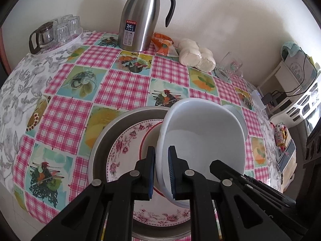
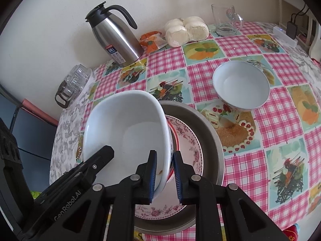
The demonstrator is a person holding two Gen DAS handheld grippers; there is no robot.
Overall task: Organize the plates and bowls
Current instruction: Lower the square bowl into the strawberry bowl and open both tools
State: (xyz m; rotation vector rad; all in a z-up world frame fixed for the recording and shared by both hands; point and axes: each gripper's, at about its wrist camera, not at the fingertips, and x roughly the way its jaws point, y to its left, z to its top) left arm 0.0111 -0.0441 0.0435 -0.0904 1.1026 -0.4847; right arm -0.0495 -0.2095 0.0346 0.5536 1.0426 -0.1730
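A large white bowl hangs tilted over a floral plate that lies in a metal pan. My left gripper is shut on the bowl's left rim. My right gripper is shut on its right rim. The other gripper's arm shows in each view. A second white bowl stands on the table to the right; its edge peeks out in the left wrist view.
A steel thermos jug, a snack packet, a bag of buns and a glass mug stand at the back by the wall. A tray of glasses stands at the far left corner.
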